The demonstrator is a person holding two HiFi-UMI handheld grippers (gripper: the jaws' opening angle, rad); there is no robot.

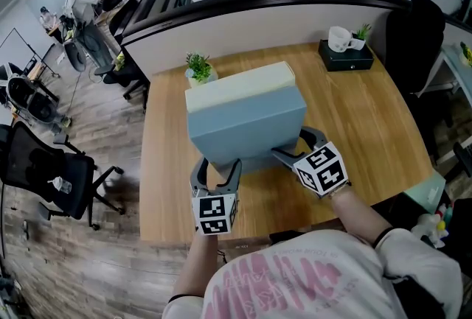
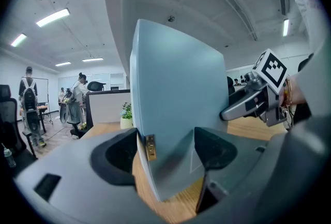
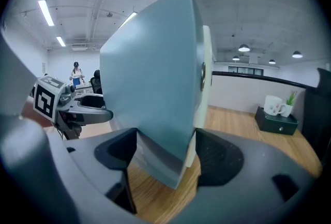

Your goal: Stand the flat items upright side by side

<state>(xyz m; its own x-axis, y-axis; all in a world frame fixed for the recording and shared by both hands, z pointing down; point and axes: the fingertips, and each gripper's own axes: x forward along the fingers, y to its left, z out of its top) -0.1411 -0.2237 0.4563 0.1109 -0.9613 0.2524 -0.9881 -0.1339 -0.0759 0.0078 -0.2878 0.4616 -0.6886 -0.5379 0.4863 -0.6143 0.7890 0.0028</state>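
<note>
A blue-grey flat case (image 1: 243, 126) stands upright on the wooden table (image 1: 369, 133), its broad face toward me. A cream flat case (image 1: 236, 85) stands right behind it, touching it. My left gripper (image 1: 217, 174) holds the blue case's lower left corner; in the left gripper view its jaws (image 2: 165, 153) press both sides of the case (image 2: 176, 104), next to a brass clasp (image 2: 150, 146). My right gripper (image 1: 299, 144) holds the lower right corner; its jaws (image 3: 165, 153) close over the blue case (image 3: 150, 88) and the cream case (image 3: 206, 83) together.
A small potted plant (image 1: 199, 71) stands just behind the cases on the left. A black box with a white mug (image 1: 345, 52) sits at the table's far right corner. Office chairs (image 1: 44, 163) stand on the floor to the left, a black chair (image 1: 413, 37) to the right.
</note>
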